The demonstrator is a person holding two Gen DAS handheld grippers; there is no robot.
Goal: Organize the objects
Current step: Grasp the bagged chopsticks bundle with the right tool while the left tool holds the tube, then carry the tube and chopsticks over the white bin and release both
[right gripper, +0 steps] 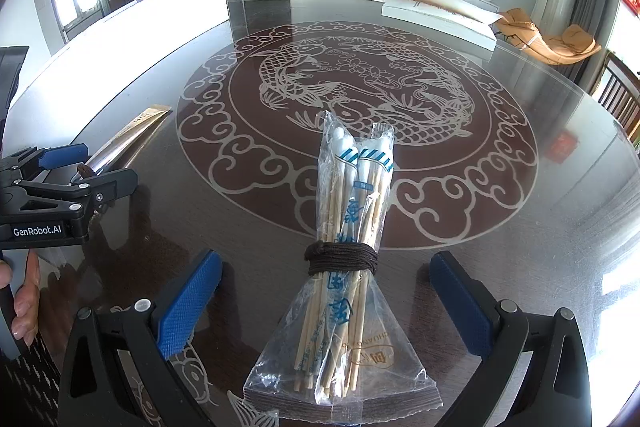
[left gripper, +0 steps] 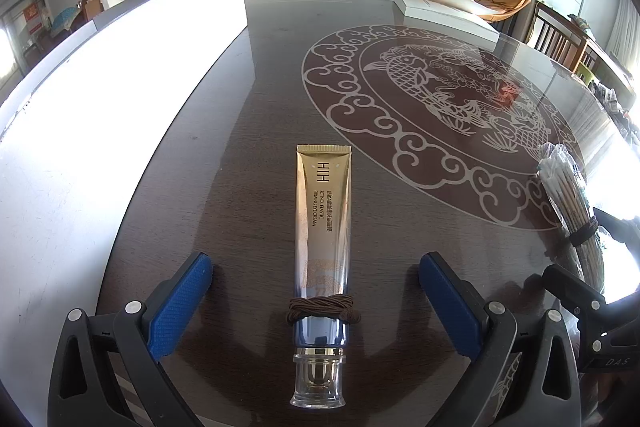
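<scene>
A gold and blue cream tube (left gripper: 323,239) with a clear cap and a brown cord around it lies on the dark glass table (left gripper: 260,115). My left gripper (left gripper: 316,295) is open, its blue pads on either side of the tube's lower part, not touching it. A bundle of wrapped chopsticks (right gripper: 348,251) in clear plastic, tied with dark cord, lies between the open blue pads of my right gripper (right gripper: 326,291). The bundle also shows in the left wrist view (left gripper: 572,211) at the right edge. The left gripper (right gripper: 76,171) and the tube (right gripper: 128,139) show at the left of the right wrist view.
A large white board (left gripper: 120,99) stands along the table's left side. A flat white box (right gripper: 440,15) lies at the far end. The table bears a round fish pattern (right gripper: 356,123). Wooden chairs (left gripper: 560,39) stand at the right.
</scene>
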